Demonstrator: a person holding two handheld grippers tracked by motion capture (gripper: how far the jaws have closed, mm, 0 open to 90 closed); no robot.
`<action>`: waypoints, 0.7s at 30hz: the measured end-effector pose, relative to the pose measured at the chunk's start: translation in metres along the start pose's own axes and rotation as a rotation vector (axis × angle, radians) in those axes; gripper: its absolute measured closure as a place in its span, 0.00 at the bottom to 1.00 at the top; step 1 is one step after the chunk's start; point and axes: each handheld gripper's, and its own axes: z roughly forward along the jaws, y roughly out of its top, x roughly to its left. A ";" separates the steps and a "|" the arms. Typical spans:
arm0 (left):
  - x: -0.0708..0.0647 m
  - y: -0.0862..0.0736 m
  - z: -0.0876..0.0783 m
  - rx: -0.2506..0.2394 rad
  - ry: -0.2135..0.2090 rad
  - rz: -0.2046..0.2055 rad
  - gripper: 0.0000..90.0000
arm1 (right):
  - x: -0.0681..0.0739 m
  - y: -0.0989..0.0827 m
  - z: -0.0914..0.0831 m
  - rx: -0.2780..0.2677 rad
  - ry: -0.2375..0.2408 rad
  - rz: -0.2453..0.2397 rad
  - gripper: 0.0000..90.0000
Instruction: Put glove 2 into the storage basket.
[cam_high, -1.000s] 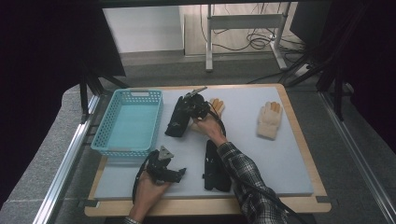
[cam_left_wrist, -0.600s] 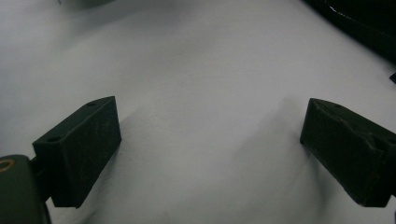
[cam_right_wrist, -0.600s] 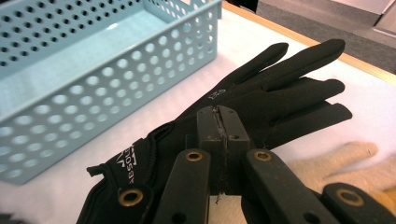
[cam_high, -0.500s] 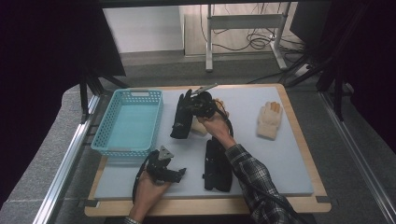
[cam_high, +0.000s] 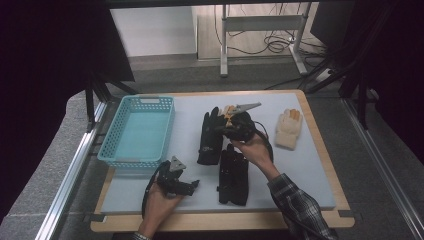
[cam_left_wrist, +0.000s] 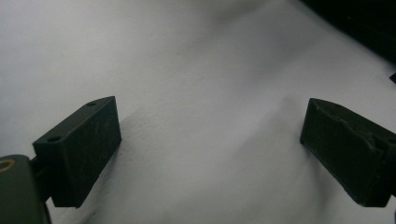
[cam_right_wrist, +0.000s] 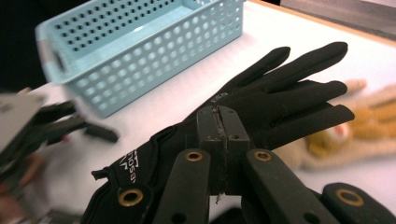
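Count on the table (cam_high: 320, 165): 2 black gloves, 2 tan gloves, 1 blue basket (cam_high: 137, 131), 2 grippers.

Black glove #1 (cam_high: 210, 137) lies flat mid-table, fingers pointing away from the person, just right of the basket, not touching it. In the right gripper view the same glove (cam_right_wrist: 261, 105) sits right behind the jaw tips, fingers spread.

Black glove #2 (cam_high: 233, 176) lies nearer the person, just right of and below #1, under the right forearm.

Tan glove #1 (cam_high: 289, 128) is alone at the right side of the table. Tan glove #2 (cam_high: 228, 111) is mostly hidden behind the right gripper; the right gripper view shows it (cam_right_wrist: 355, 126) beyond the black glove's fingertips.

Right gripper (cam_high: 239, 125): jaws pressed together, nothing pinched between them (cam_right_wrist: 222, 154). Sits over the gap between the black gloves; can't tell if it touches either.

Left gripper (cam_high: 176, 180): near the front edge, below the basket. Jaws wide apart (cam_left_wrist: 210, 154), bare white surface between them, holding nothing.

Basket: nothing inside.
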 end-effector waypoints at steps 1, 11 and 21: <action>0.000 0.000 0.000 0.002 -0.001 0.001 0.06 | 0.002 -0.005 -0.007 -0.006 0.009 0.008 0.99; 0.000 0.000 0.000 -0.003 0.001 -0.003 0.06 | 0.026 -0.055 -0.068 -0.044 0.037 0.021 0.99; -0.001 0.000 0.000 -0.005 0.001 -0.008 0.06 | 0.030 -0.095 -0.063 -0.006 0.049 0.036 0.99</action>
